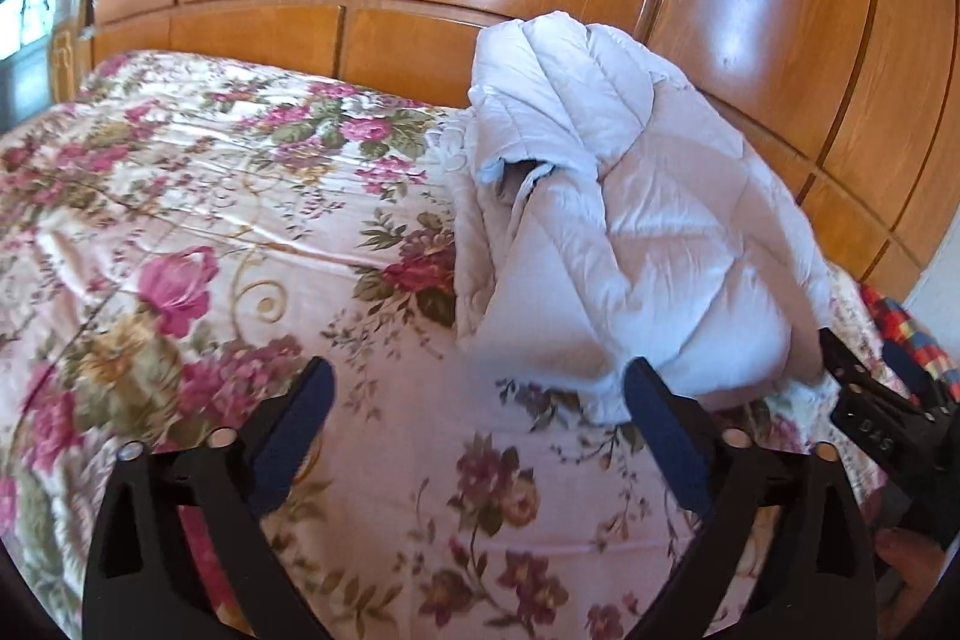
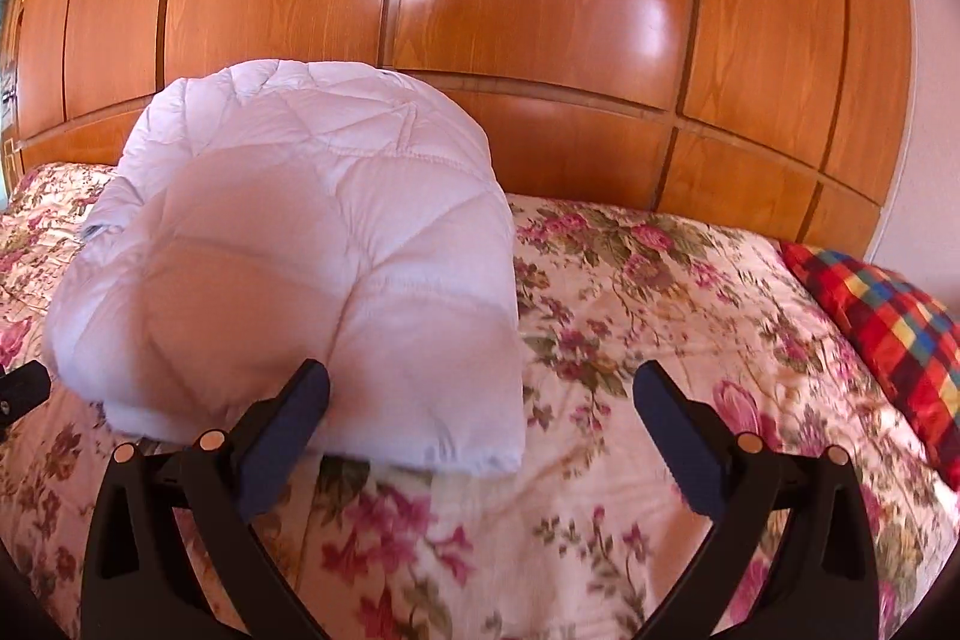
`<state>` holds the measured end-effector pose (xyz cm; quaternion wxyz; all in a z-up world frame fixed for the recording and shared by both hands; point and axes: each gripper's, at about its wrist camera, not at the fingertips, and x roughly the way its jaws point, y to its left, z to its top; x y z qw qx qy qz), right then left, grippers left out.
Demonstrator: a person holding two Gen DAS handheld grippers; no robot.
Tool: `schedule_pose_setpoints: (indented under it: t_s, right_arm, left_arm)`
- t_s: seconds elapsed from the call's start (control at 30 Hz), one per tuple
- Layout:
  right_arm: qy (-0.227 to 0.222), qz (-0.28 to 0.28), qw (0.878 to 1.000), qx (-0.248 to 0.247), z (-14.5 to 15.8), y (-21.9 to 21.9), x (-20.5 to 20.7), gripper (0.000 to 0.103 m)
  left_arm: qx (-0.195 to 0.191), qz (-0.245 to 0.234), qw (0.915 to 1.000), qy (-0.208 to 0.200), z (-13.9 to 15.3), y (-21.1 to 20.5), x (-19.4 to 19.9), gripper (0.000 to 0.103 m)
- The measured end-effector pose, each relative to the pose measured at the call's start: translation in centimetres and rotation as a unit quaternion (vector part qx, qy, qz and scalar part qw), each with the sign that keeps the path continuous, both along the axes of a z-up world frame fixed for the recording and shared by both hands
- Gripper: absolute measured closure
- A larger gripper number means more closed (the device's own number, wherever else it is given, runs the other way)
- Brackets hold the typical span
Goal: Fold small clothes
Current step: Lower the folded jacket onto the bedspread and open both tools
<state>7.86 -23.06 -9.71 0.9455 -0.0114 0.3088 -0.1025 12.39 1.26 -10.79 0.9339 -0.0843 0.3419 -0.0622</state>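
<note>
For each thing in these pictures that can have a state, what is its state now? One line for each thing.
white quilted jacket: bunched in a heap on the bedspread, not folded flat, held by no gripper.
left gripper: open, nothing between its fingers.
right gripper: open, empty, its left finger in front of the jacket's hem.
floral bedspread: spread over the bed, slightly wrinkled.
checked cushion: lying at the bed's right edge.

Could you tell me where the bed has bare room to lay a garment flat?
Floral bedspread left of the white quilted jacket is free. So is the strip between jacket and plaid cushion. Crowded where the jacket lies bunched against the wooden panels.
</note>
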Motion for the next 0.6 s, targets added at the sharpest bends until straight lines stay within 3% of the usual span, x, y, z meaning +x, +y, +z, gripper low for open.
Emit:
schedule_pose_setpoints:
  t_s: [0.33,0.6]
  right_arm:
    - [0.035,0.004,0.999,0.011,-1.1,1.2,-2.0,0.002]
    - [0.059,0.005,0.998,0.037,-2.2,1.3,-3.2,0.002]
  left_arm:
    - [-0.005,-0.007,0.9999,-0.01,1.1,-0.8,-3.7,0.004]
    - [0.035,0.015,0.9991,0.019,0.6,-1.2,-5.1,0.004]
